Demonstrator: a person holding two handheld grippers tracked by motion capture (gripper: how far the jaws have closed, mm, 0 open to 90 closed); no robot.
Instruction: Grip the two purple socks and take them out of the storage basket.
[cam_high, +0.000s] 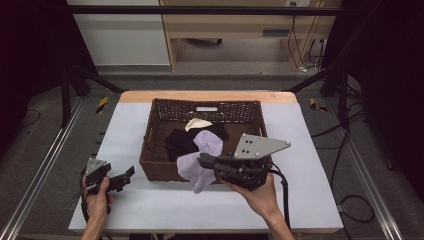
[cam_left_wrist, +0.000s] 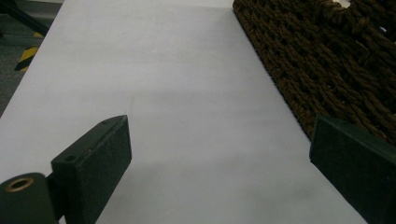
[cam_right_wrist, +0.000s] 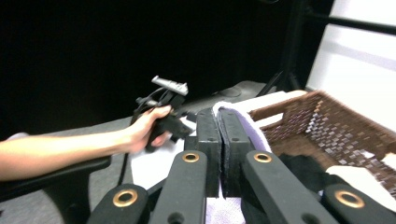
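Observation:
A brown woven basket (cam_high: 155, 155) stands on the white table top (cam_high: 150, 200) and holds a black cloth (cam_high: 181, 138) and a cream cloth (cam_high: 198, 123). A lilac cloth (cam_high: 200, 157) hangs over the basket's front rim. My right gripper (cam_high: 204, 161) is shut on the lilac cloth (cam_right_wrist: 250, 128), whose thin edge shows between the closed jaws. My left gripper (cam_high: 129, 173) rests at the table's front left, jaws wide open over bare table with nothing between its fingertips (cam_left_wrist: 100, 154). The basket's wall (cam_left_wrist: 327, 70) lies just right of it.
A dark metal frame (cam_high: 75, 80) borders the table, with cables (cam_high: 345, 200) on the floor at the right. A wooden desk (cam_high: 240, 30) stands behind. Bare table top lies left and in front of the basket.

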